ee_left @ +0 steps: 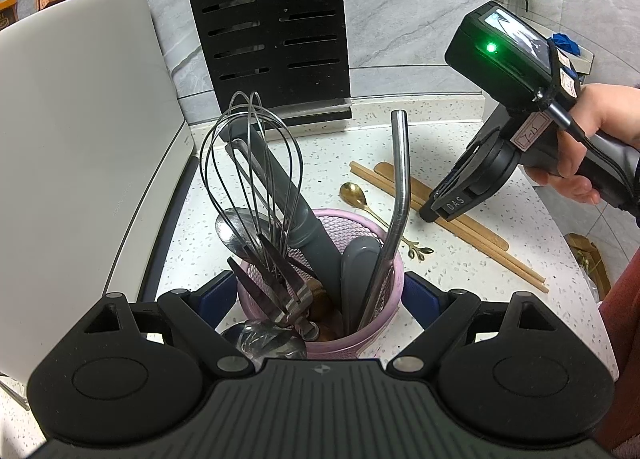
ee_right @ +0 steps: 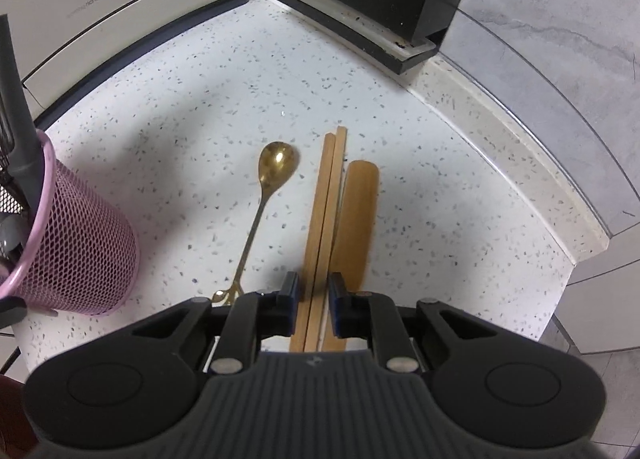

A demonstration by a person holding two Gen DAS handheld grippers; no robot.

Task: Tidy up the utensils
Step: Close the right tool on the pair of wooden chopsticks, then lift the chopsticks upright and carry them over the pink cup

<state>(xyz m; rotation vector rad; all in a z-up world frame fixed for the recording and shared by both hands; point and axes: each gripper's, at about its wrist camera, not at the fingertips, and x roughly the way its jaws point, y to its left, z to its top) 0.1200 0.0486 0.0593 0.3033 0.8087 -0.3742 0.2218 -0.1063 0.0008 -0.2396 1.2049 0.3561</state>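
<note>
Right gripper (ee_right: 314, 299) pinches the pair of wooden chopsticks (ee_right: 326, 211) between nearly closed fingers on the counter. Left gripper (ee_left: 320, 299), fingers wide, hugs the pink mesh cup (ee_left: 384, 323) holding a wire whisk (ee_left: 250, 179) and a bent steel straw (ee_left: 396, 195).

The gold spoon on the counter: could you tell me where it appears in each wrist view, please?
Left wrist view: the gold spoon lies right of centre, behind the pink mesh holder.
Right wrist view: it lies at centre, its bowl pointing up the picture.
Shared landmark: the wooden chopsticks beside it.
</note>
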